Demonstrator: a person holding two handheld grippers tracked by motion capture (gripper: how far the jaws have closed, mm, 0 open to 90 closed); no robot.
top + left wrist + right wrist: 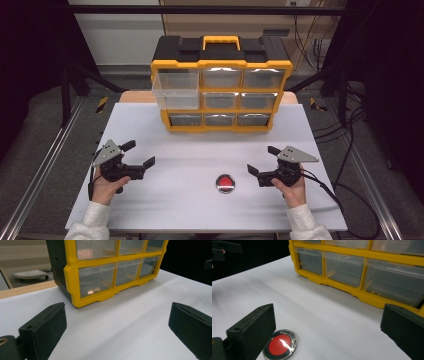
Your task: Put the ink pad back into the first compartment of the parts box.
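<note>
Both jaws stand wide apart, empty: left gripper at 9 o'clock, right gripper at 3. Between them, nearer the right, a red disc lies flat; jaws may skid off it. At 12, the organizer's top-left drawer juts, easily snagged.

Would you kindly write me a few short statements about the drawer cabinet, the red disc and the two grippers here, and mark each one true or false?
1. The top-left drawer of the yellow cabinet is pulled out. True.
2. The red disc lies inside a drawer. False: it lies on the white table, in front of the cabinet.
3. The left gripper is open and holds nothing. True.
4. The right gripper is shut on the disc. False: its jaws stand apart, empty, the disc beside them.
5. The disc lies nearer the right gripper. True.
</note>
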